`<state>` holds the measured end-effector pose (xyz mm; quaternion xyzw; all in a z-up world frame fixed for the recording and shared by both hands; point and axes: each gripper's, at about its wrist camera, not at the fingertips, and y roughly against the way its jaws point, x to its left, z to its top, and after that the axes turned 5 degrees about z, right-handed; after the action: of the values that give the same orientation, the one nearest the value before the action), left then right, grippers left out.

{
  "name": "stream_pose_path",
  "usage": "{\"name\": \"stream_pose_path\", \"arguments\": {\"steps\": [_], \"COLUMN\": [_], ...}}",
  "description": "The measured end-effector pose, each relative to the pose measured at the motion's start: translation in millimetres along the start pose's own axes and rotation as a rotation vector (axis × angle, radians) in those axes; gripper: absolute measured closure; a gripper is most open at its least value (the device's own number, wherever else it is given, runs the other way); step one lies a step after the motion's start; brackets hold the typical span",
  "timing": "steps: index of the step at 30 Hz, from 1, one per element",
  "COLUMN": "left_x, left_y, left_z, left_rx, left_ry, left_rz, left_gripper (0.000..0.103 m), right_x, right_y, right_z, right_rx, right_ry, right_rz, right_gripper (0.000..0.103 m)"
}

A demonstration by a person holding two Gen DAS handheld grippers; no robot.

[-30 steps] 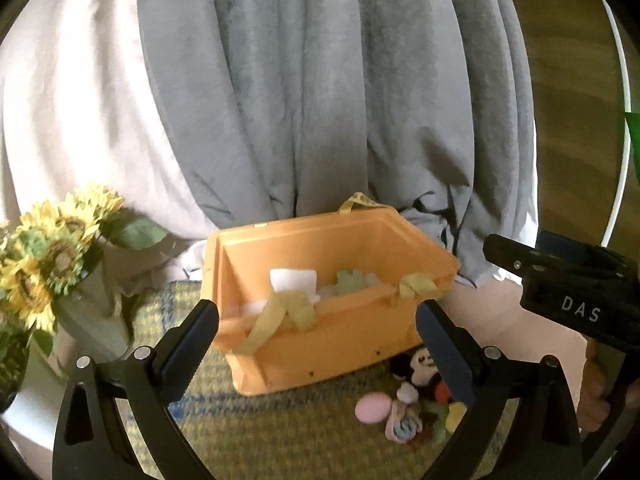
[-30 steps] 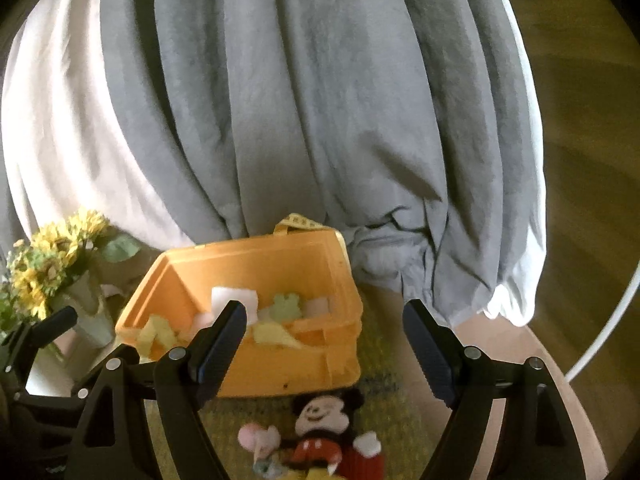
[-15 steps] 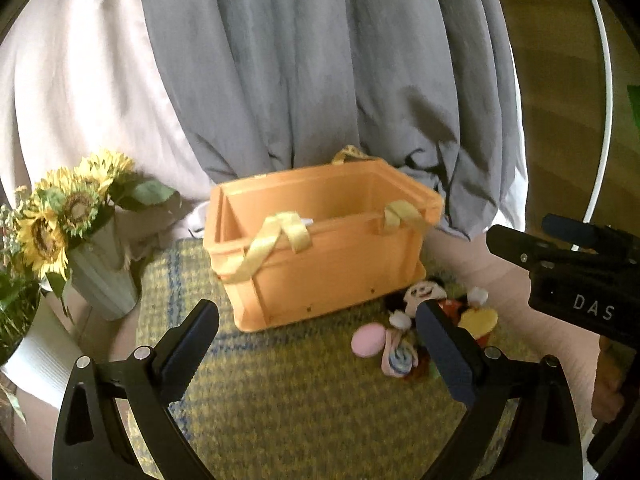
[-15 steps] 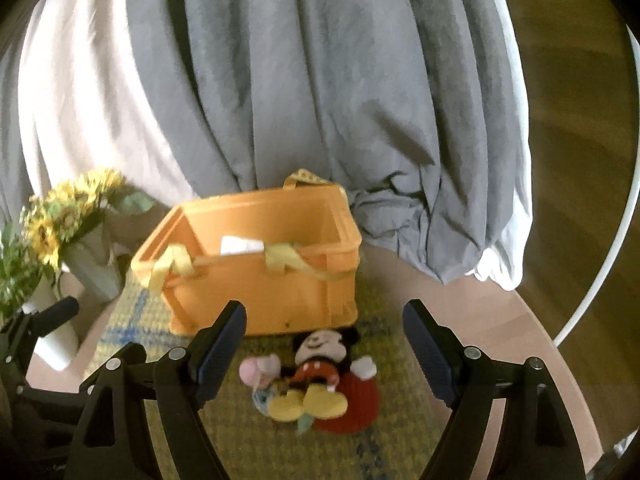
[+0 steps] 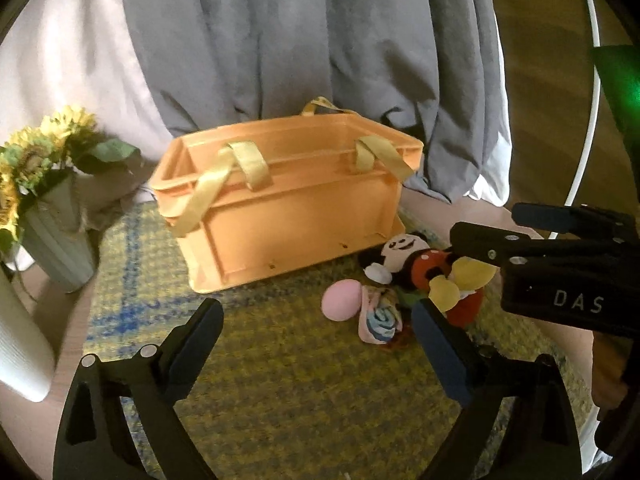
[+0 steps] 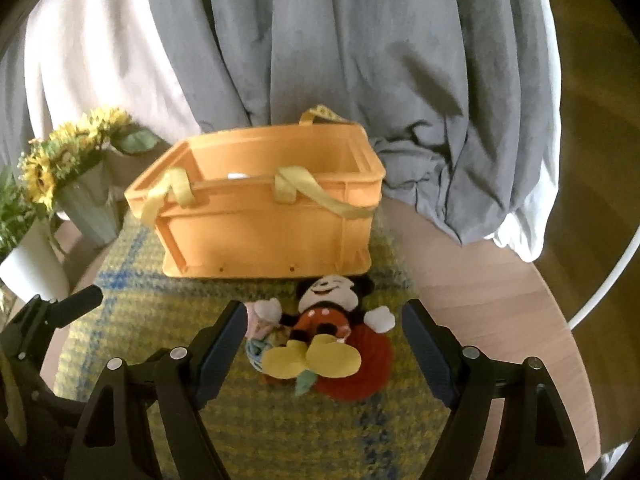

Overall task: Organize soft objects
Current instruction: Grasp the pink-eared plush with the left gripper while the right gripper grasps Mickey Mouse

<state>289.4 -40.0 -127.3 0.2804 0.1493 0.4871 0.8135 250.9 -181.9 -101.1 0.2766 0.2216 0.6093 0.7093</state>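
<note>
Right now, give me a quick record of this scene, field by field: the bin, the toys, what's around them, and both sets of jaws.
bin: orange crate with yellow straps, upright on the woven mat
toys: mouse plush lying in front of the crate, on a pile with a pink soft ball and a rolled cloth
surroundings: sunflowers in a vase left of the crate; grey curtain behind
left gripper: jaws closing, nothing between them
right gripper: jaws open above the plush, no contact

Background items on and around the round wooden table (image 6: pixel 500 300)

A yellow woven mat with blue stripes (image 5: pixel 288 380) covers the tabletop. Artificial sunflowers (image 5: pixel 36 156) stand in a ribbed grey-green vase (image 5: pixel 60 248) at the left, beside a white ribbed pot (image 6: pixel 34 264). Grey draped fabric (image 6: pixel 340 52) hangs behind, over white fabric (image 5: pixel 68 64).
</note>
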Motion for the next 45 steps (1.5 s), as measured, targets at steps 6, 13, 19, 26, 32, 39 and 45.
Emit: {"name": "stream_pose_path", "arguments": {"steps": [6, 13, 19, 26, 32, 39, 45], "left_x": [-6, -20, -28, -35, -40, -48, -45], "left_y": [-19, -44, -62, -82, -92, -96, -95], "left_z": [-6, -14, -15, -13, -13, -12, -12], "left_rx": [0.029, 0.07, 0.102, 0.153, 0.18, 0.157, 0.17], "left_ry": [-0.013, -0.048, -0.052, -0.049, -0.048, -0.078, -0.065], "left_rz": [-0.041, -0.088, -0.125, -0.181, -0.197, -0.193, -0.206], "left_gripper": [0.014, 0.023, 0.028, 0.042, 0.046, 0.063, 0.069], "right_x": [-4, -5, -2, -5, -10, -18, -25], "right_y": [-20, -39, -55, -73, -89, -97, -91], "right_z": [-5, -6, -4, -3, -6, -11, -13], "right_rx": [0.066, 0.121, 0.161, 0.213, 0.269, 0.298, 0.271], "right_ry": [0.008, 0.016, 0.032, 0.027, 0.015, -0.027, -0.059], "right_rz": [0.001, 0.002, 0.004, -0.005, -0.001, 0.027, 0.037], "right_gripper": [0.029, 0.034, 0.037, 0.041, 0.043, 0.059, 0.06]}}
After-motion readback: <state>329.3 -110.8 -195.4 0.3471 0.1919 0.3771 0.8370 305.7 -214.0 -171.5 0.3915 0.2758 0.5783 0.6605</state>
